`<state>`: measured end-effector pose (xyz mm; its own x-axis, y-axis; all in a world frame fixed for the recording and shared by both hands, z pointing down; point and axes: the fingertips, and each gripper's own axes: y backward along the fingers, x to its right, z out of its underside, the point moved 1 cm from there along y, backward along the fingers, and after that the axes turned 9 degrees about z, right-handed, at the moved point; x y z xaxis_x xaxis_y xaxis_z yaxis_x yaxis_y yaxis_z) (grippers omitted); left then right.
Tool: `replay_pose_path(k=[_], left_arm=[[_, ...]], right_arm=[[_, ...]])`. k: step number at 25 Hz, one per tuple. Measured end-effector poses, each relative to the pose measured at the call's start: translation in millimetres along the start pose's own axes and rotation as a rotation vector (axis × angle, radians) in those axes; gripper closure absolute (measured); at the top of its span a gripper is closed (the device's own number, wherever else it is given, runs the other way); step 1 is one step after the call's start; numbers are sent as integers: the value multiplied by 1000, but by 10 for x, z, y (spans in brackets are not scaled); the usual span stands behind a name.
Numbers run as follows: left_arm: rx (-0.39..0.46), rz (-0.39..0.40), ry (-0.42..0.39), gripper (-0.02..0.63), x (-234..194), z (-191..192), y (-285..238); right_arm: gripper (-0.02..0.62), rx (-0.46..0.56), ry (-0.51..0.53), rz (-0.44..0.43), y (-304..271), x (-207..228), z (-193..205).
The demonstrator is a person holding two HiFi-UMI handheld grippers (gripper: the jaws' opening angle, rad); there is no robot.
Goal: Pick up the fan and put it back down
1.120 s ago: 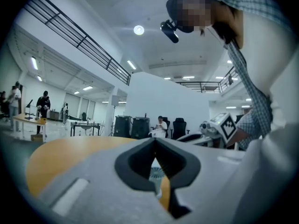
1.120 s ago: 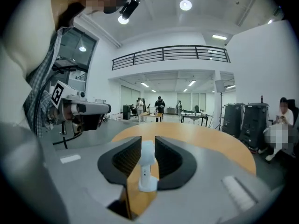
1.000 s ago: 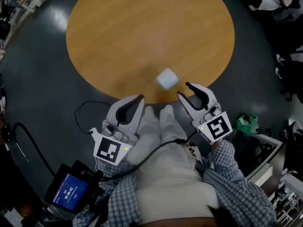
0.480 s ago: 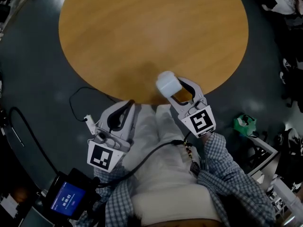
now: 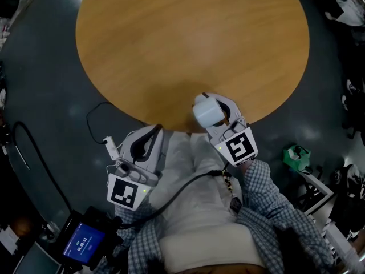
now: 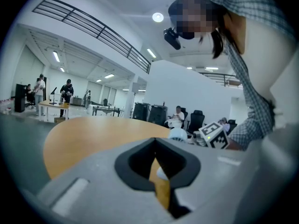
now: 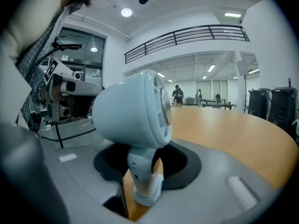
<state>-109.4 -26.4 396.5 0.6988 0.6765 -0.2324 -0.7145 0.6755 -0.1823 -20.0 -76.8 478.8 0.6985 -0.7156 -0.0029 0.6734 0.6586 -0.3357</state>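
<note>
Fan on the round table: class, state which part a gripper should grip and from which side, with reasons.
Grip the narrow stem of the fan, under its round head, coming level from the table edge nearest the person. It stands upright, so the stem offers two sides; the head is probably too wide. The right gripper is closing there, stem between its jaws.

no text is readable; digits on the blue screen [image 5: 84, 247] are too blurred.

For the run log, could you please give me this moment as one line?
right gripper: jaws closing around fan stem, not yet clamped | fan: upright at table edge | left gripper: shut, empty
</note>
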Motion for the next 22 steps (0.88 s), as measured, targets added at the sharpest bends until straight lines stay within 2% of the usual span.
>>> replay_pose_path(k=[3, 11, 22], left_arm=[[-4, 7, -8, 606, 2, -5, -26], [23, 47, -32, 607, 55, -109, -169], [107, 101, -133, 606, 65, -501, -431]], right_arm=[[443, -3, 25, 3, 16, 17, -11], [448, 41, 10, 44, 151, 148, -230], [448, 129, 17, 103, 406, 431, -689]])
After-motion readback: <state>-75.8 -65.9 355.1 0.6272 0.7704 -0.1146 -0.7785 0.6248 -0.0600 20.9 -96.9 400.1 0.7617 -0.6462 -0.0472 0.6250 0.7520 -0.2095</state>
